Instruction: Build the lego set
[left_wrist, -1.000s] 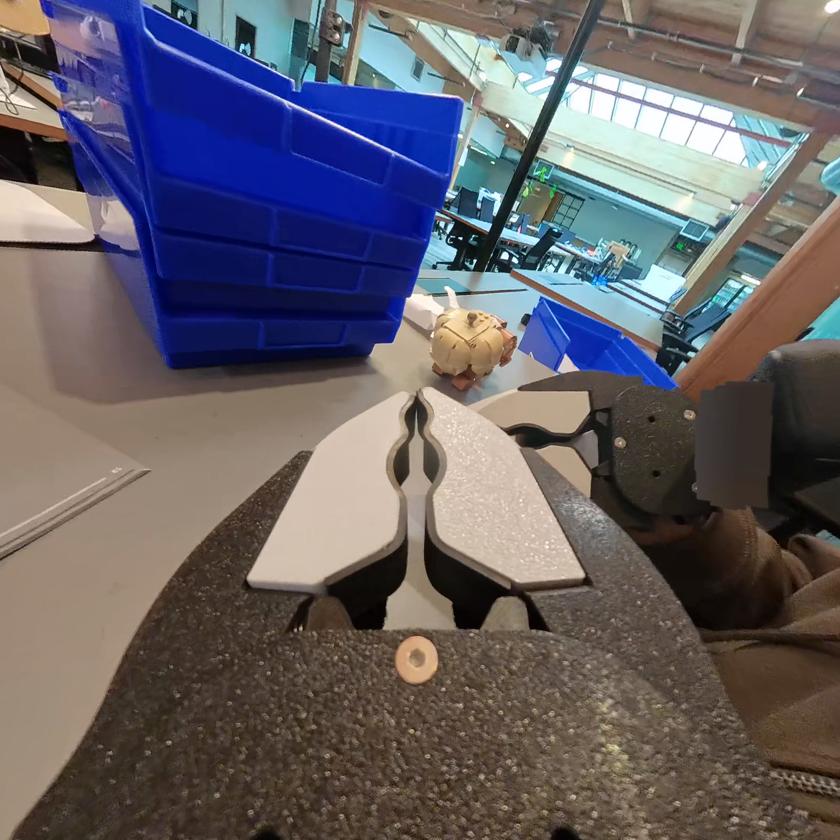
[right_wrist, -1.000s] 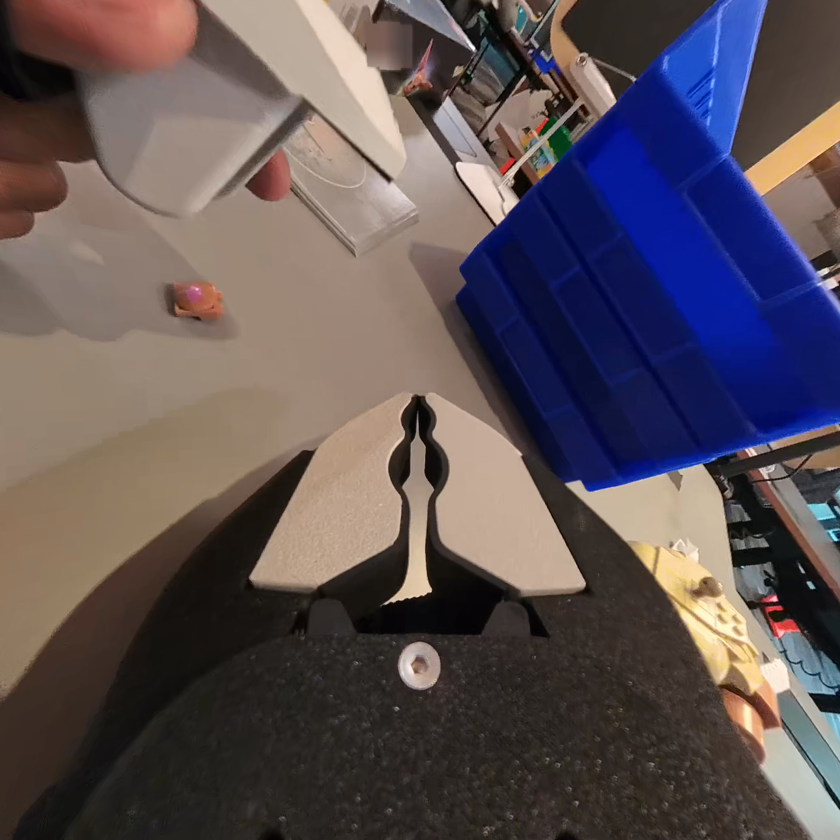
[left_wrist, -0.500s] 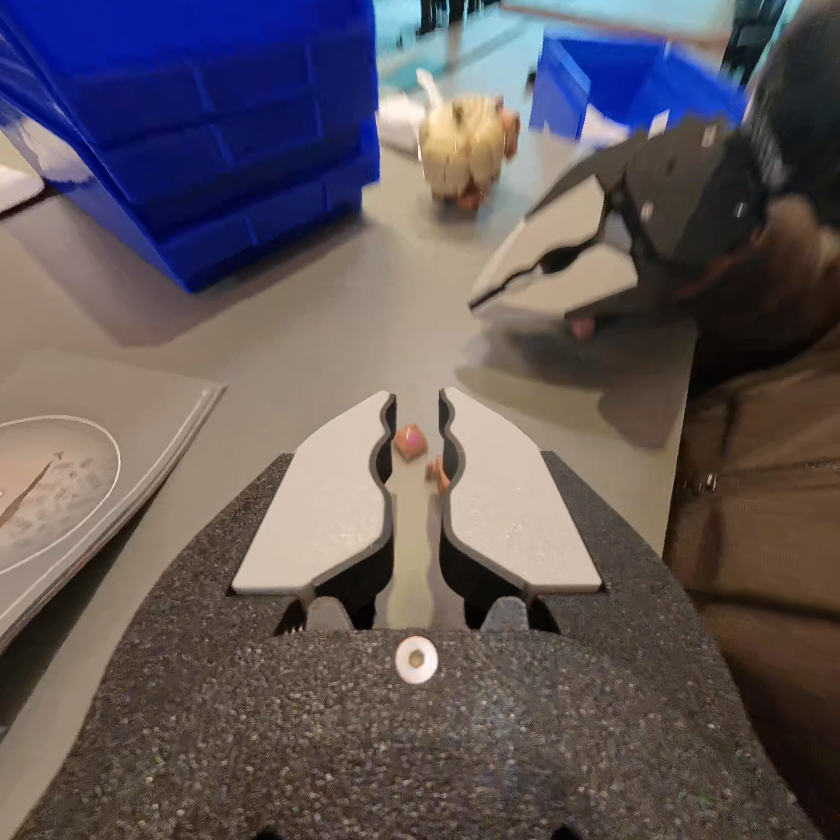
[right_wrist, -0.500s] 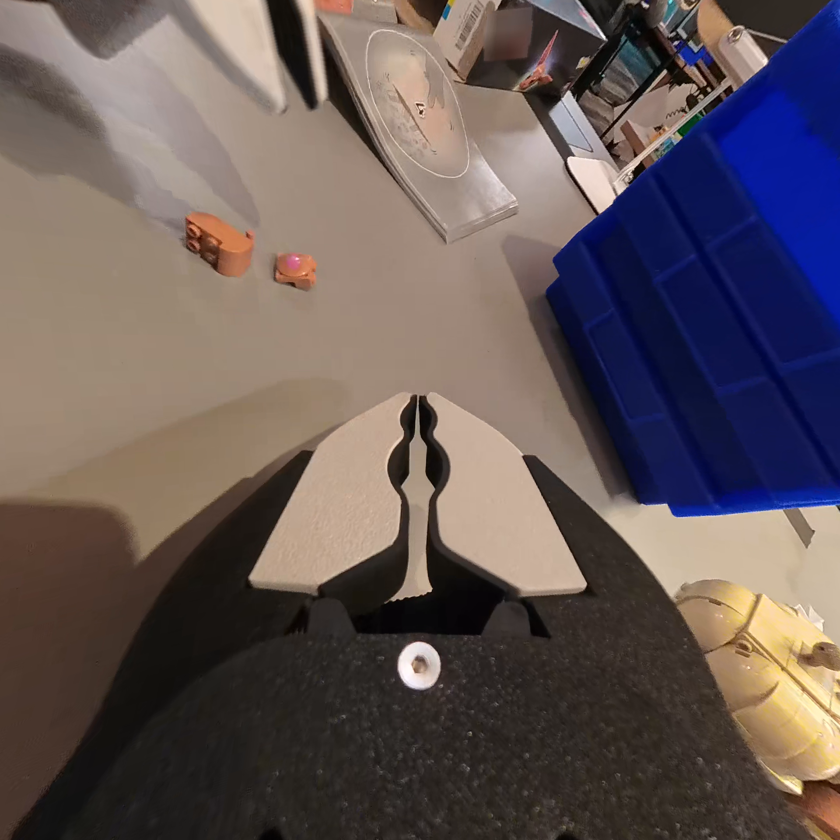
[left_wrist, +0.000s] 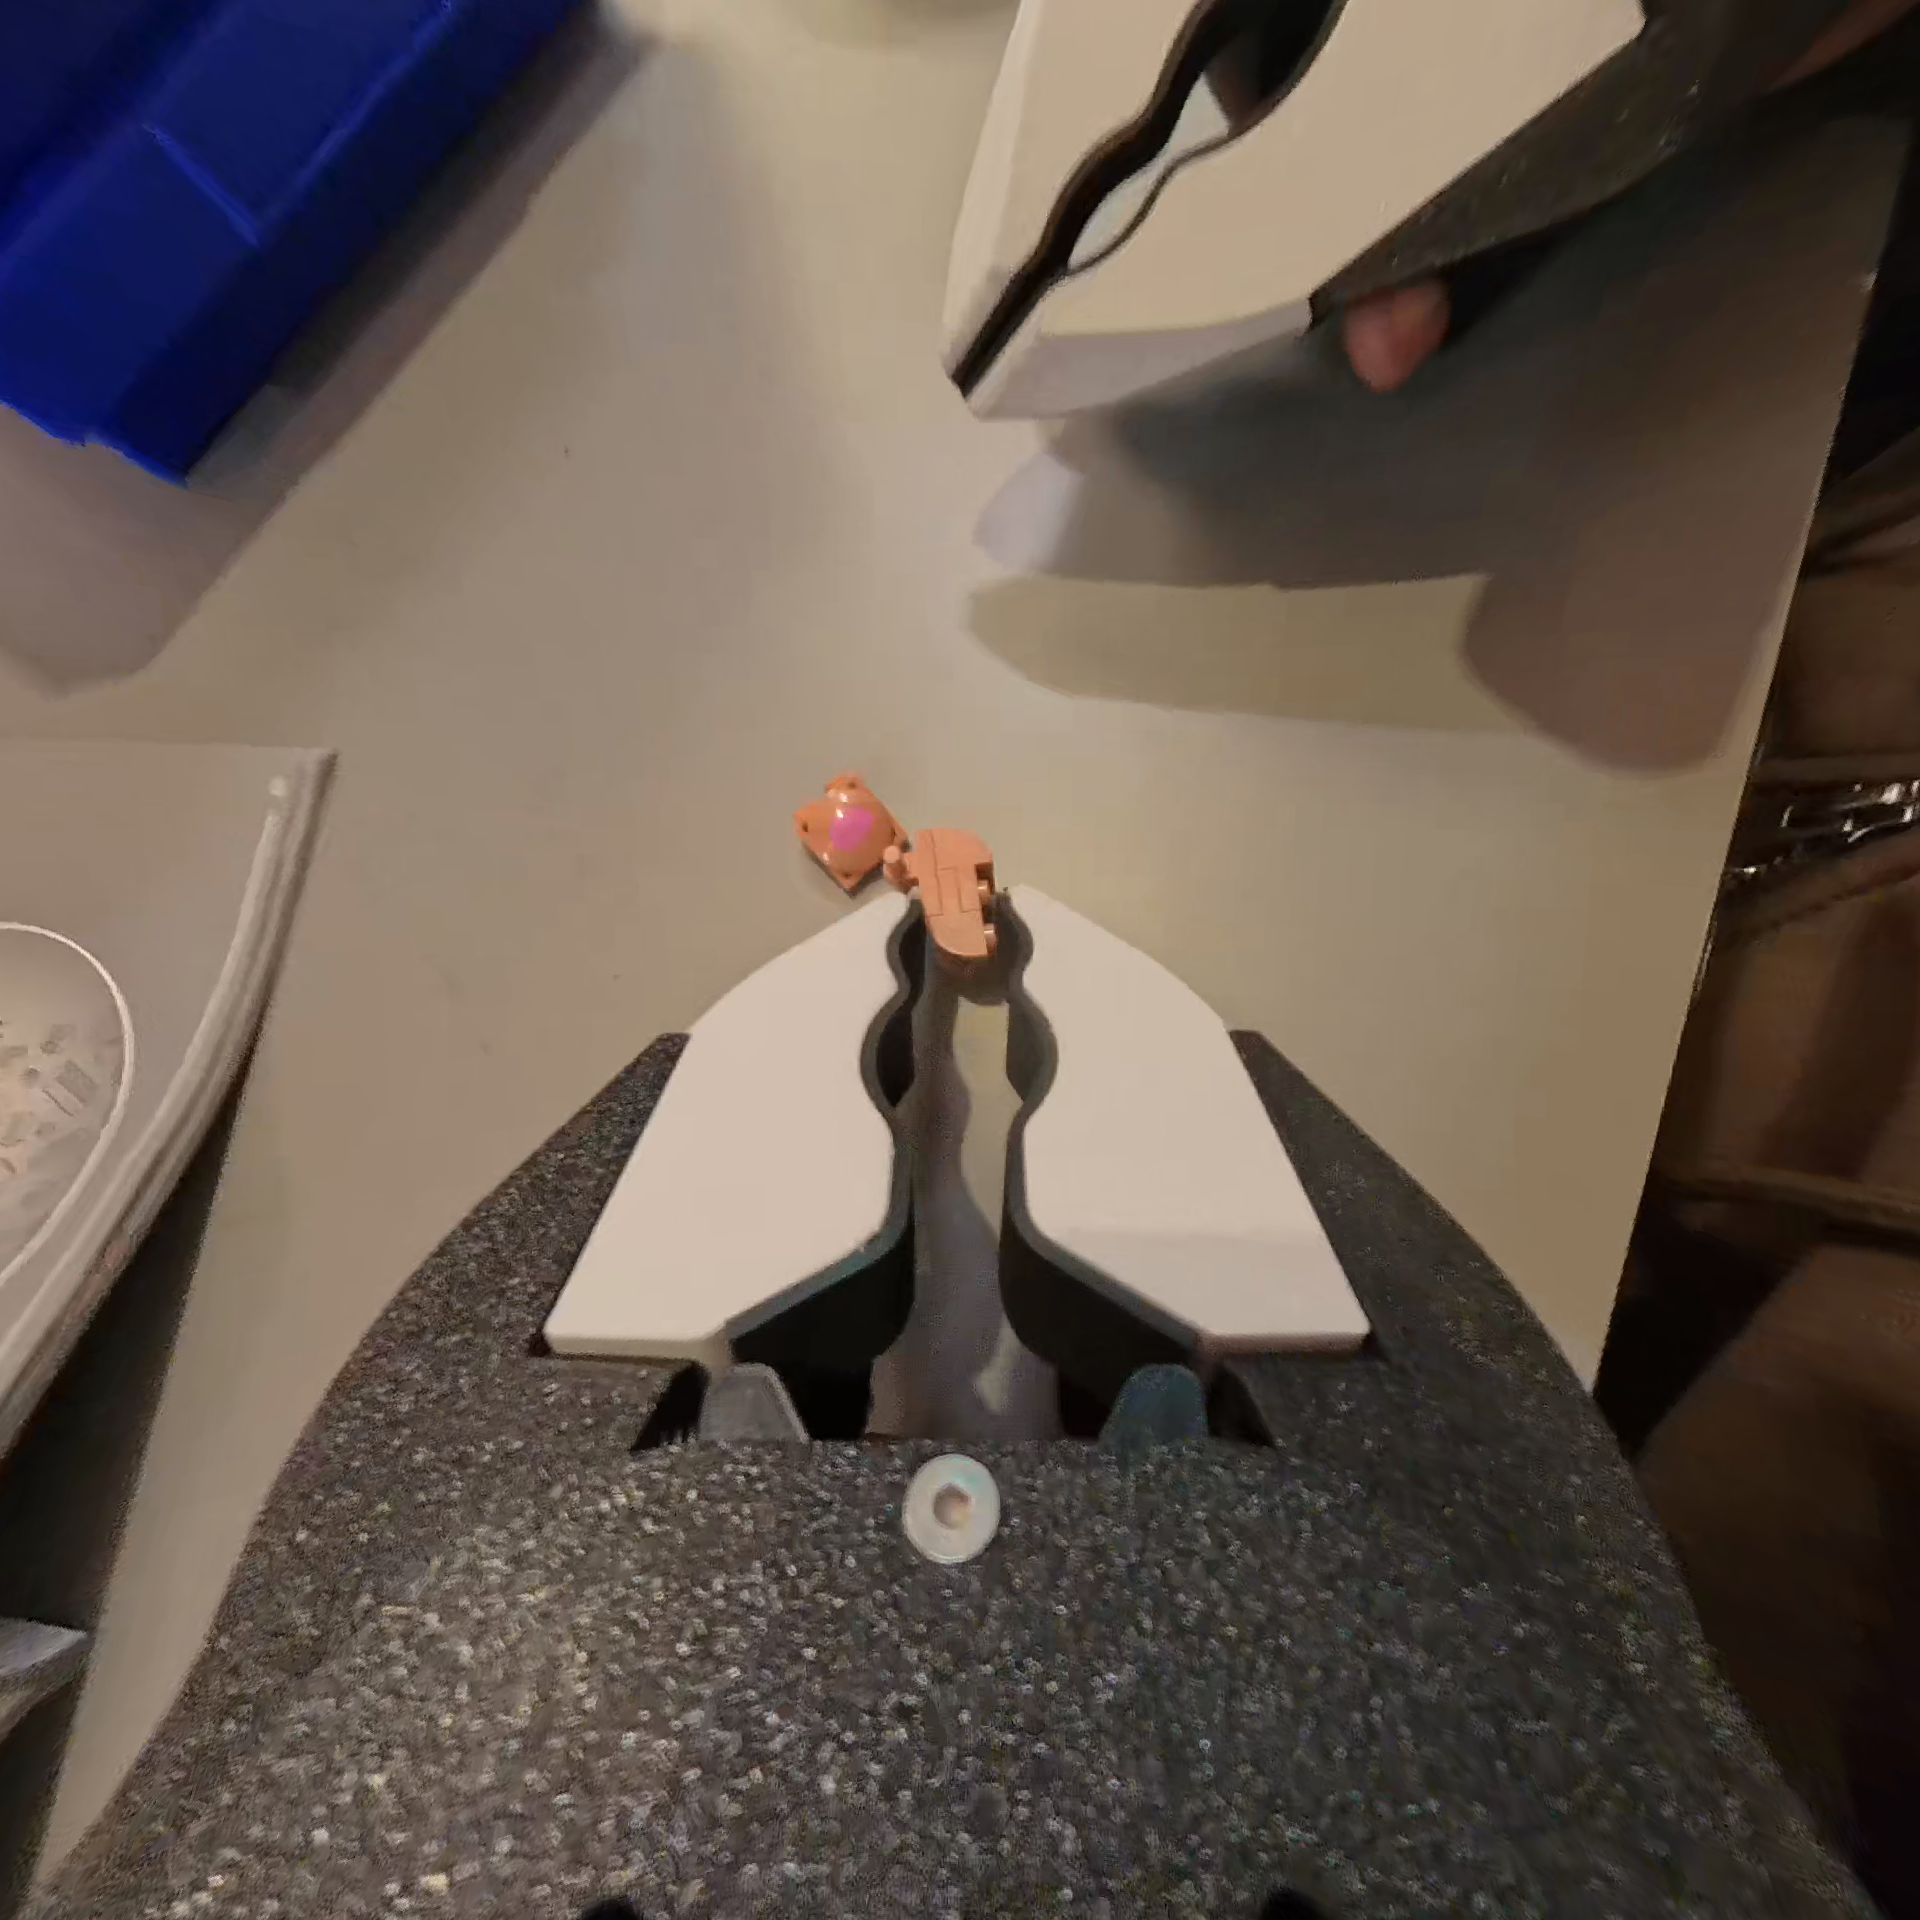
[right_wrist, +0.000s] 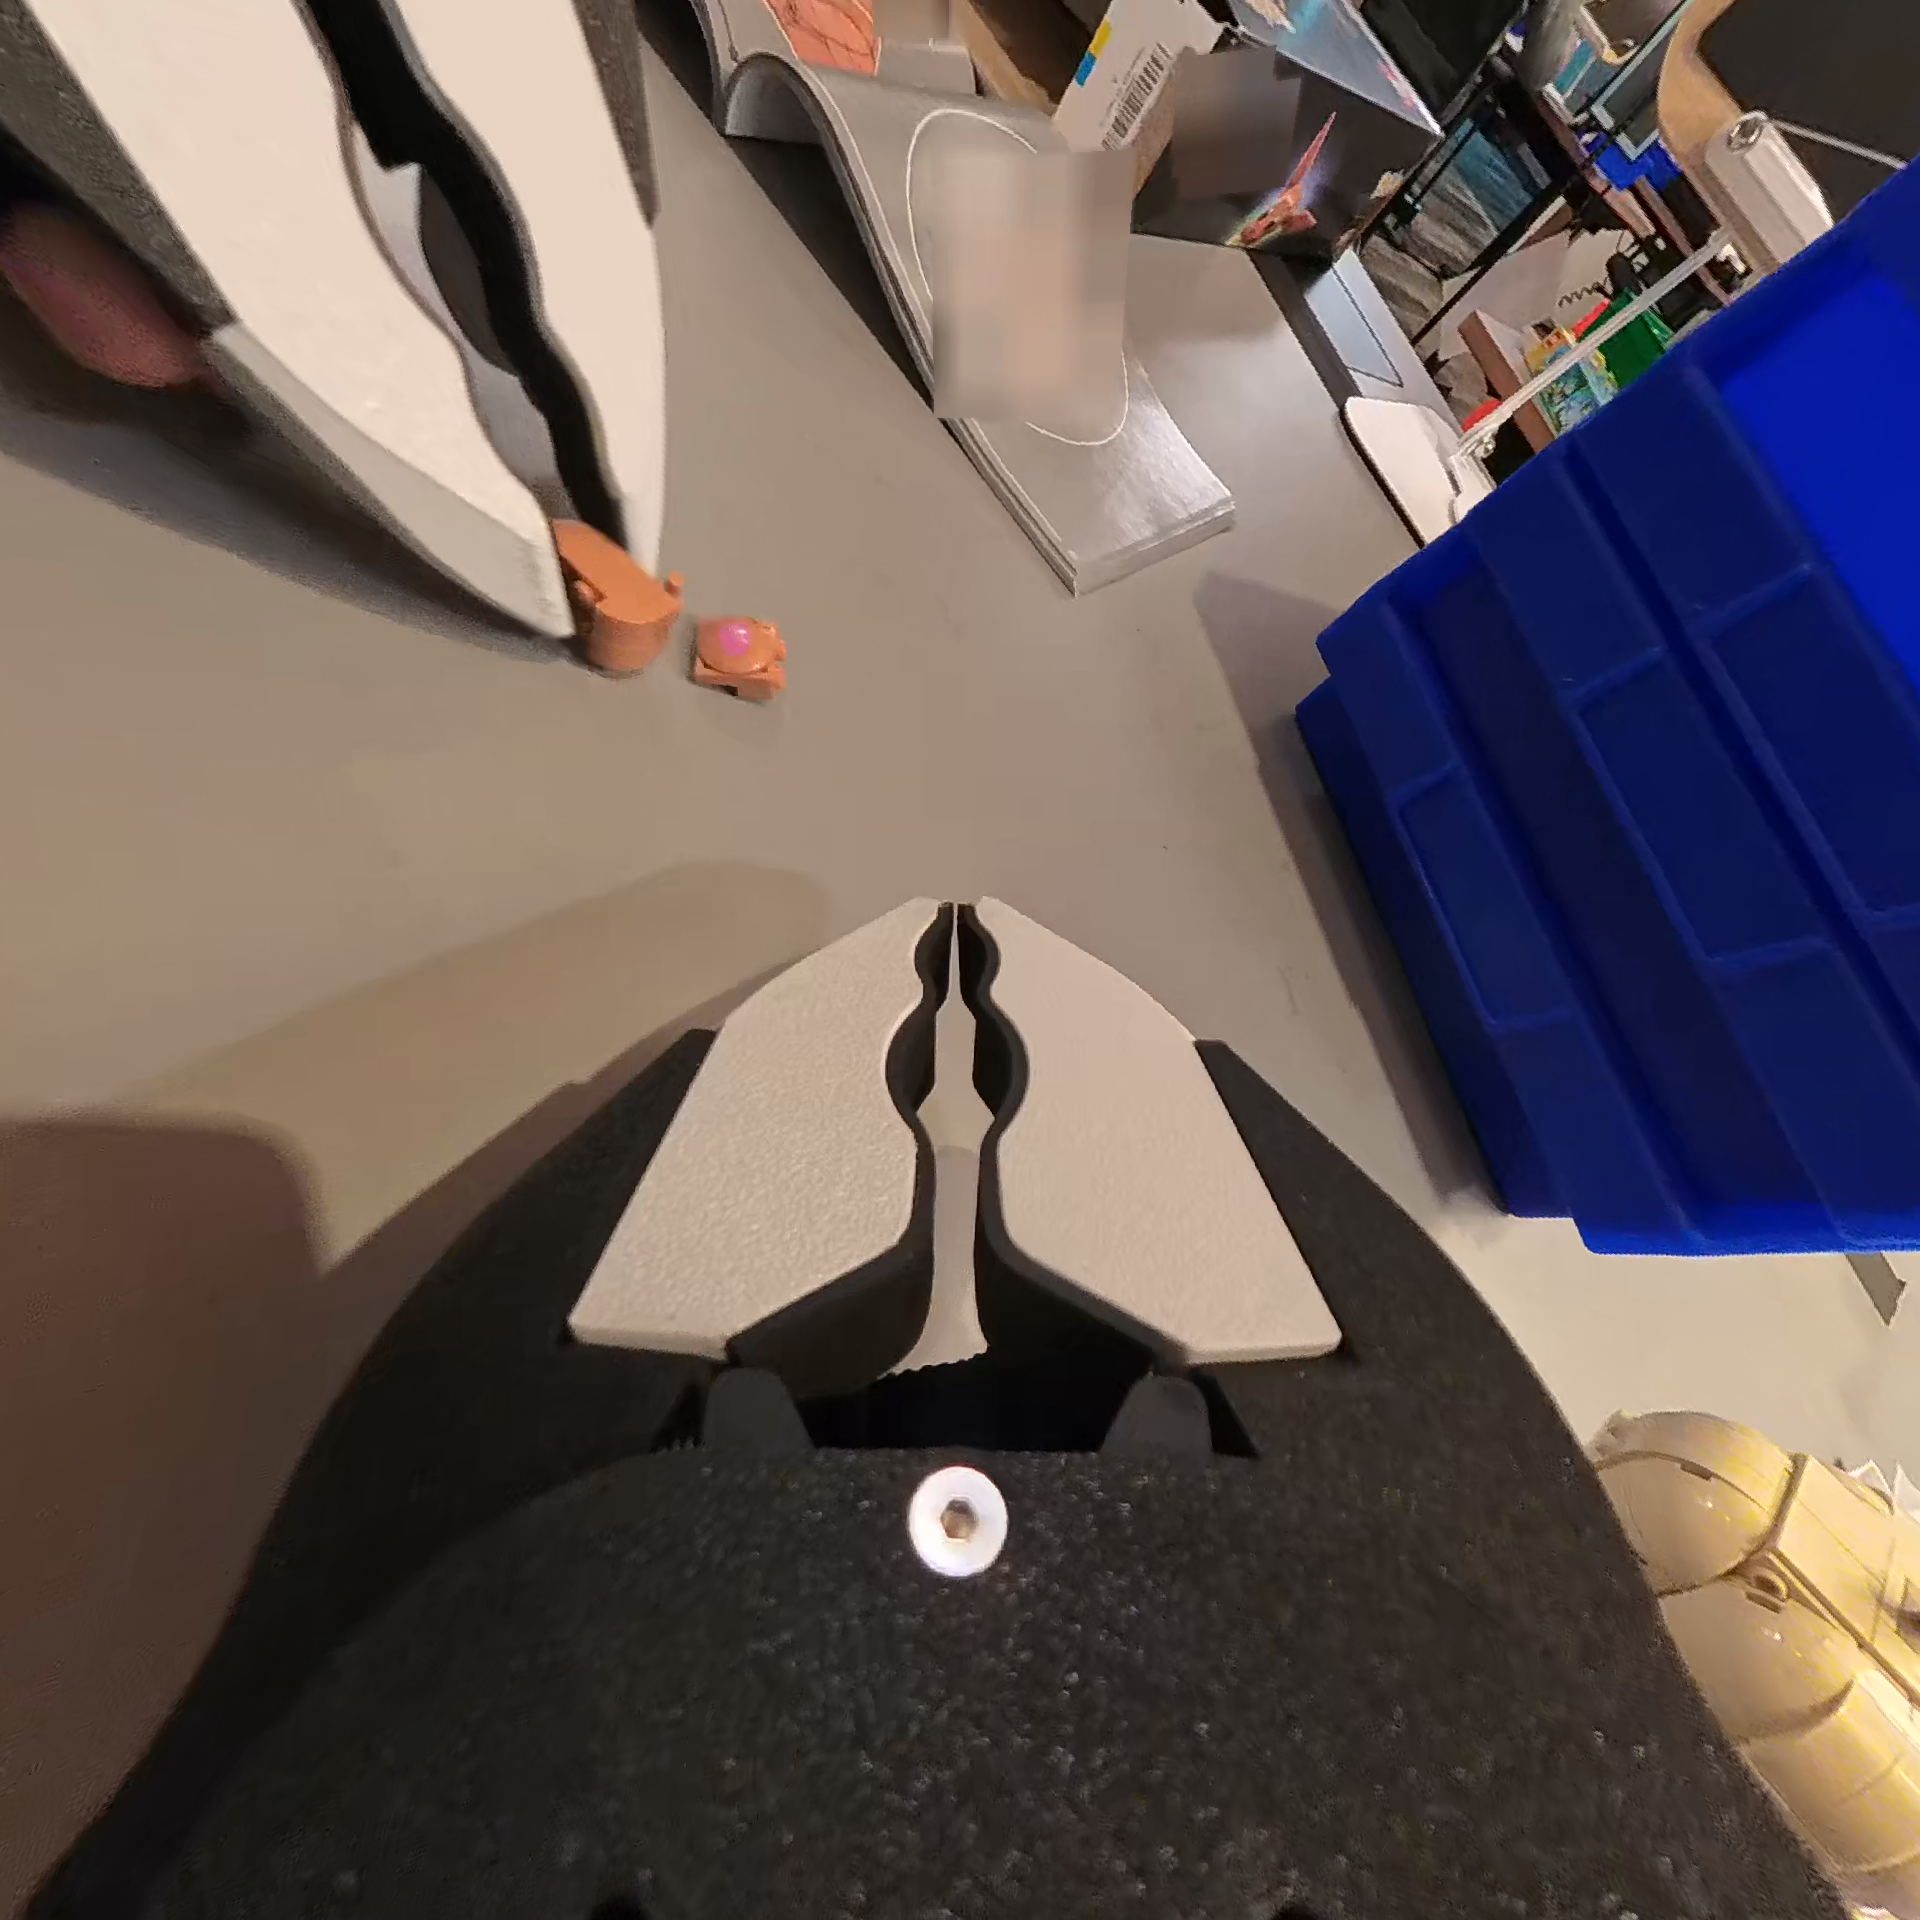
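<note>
A small brown curved lego piece lies on the grey table. My left gripper is narrowly open, with a fingertip on each side of the piece. I cannot tell whether they press on it. A second brown piece with a pink dome lies just left of it. The right wrist view shows the left gripper, the curved piece and the dome piece. My right gripper is shut and empty, held above the table; it also shows in the left wrist view. A tan lego model sits at the lower right.
Stacked blue bins stand to the right of the right gripper and also show in the left wrist view. A grey instruction booklet lies beyond the pieces and also shows in the left wrist view. The table edge runs close on the right. Across from one pair of fingers to the other is roughly 9 centimeters. From the right gripper's tips to the tan lego model is close to 20 centimeters.
My left gripper has tilted down and dropped to the table, opened, and now straddles the curved brown piece. The right gripper stays shut and has moved closer over the table.
</note>
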